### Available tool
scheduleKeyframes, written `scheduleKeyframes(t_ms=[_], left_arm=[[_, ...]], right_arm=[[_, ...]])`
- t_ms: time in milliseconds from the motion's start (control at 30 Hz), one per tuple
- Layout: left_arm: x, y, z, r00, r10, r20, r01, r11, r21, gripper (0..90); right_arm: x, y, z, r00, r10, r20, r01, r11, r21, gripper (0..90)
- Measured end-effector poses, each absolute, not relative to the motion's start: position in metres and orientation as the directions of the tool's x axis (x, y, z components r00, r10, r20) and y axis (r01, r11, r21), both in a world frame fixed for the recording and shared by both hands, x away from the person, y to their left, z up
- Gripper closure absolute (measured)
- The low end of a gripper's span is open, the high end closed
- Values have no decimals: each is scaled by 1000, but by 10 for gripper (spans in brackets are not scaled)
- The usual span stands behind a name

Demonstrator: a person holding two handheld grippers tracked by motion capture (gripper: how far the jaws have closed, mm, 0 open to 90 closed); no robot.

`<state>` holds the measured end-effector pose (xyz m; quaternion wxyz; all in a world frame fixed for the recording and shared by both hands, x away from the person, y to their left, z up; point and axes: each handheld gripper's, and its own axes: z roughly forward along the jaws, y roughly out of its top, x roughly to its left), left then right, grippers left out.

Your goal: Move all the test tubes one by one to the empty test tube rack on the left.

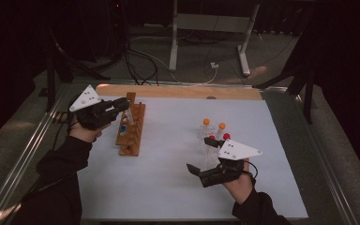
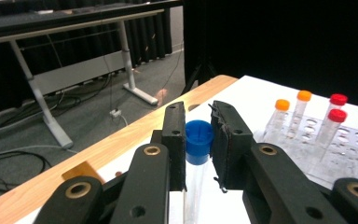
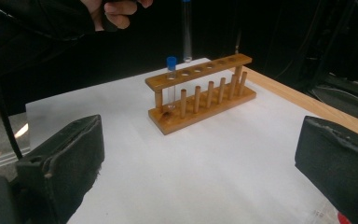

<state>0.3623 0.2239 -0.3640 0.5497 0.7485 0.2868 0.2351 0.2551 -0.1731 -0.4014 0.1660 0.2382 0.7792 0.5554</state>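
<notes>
Over at the left of the table, the left gripper (image 1: 122,104) hangs above the wooden rack (image 1: 132,124), jaws pinched on a blue-capped tube (image 2: 198,140) just under its cap. From the right gripper view that tube's lower end sits right over a hole near the middle of the rack's top bar, not down in it yet, as far as I can tell. One other blue-capped tube (image 3: 171,81) already stands in the end hole of the rack, so that's one placed & one mid-placement.

Right gripper (image 1: 200,164) rests low on the white mat (image 1: 178,187), jaws spread wide w/ nothing between them, near the clear rack (image 2: 340,154). That clear rack holds two orange-capped tubes (image 1: 214,126) and two red-capped tubes (image 2: 334,119) (four waiting, by my count).

Judging by this: roughly a third done if all tubes go to the wooden rack. Left to do: lower the held tube in, let go, then fetch the other four one at a time.
</notes>
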Motion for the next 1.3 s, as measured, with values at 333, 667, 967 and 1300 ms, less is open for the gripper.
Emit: scheduleKeyframes(t_ms=[333, 667, 967, 1300], left_arm=[[374, 238, -381, 682, 731, 29, 215, -238, 947, 776], [383, 244, -403, 655, 755, 3, 264, -233, 936, 776], [384, 246, -420, 649, 760, -30, 299, -219, 929, 776], [385, 247, -440, 646, 761, -61, 325, -202, 924, 776]], right_arm=[[256, -175, -402, -830, 558, 15, 195, 265, 944, 13], [256, -176, -402, -836, 549, 17, 188, 256, 948, 13], [255, -176, -404, -849, 528, -5, 143, 240, 960, 13], [253, -175, -404, -868, 495, -45, 81, 230, 970, 19]])
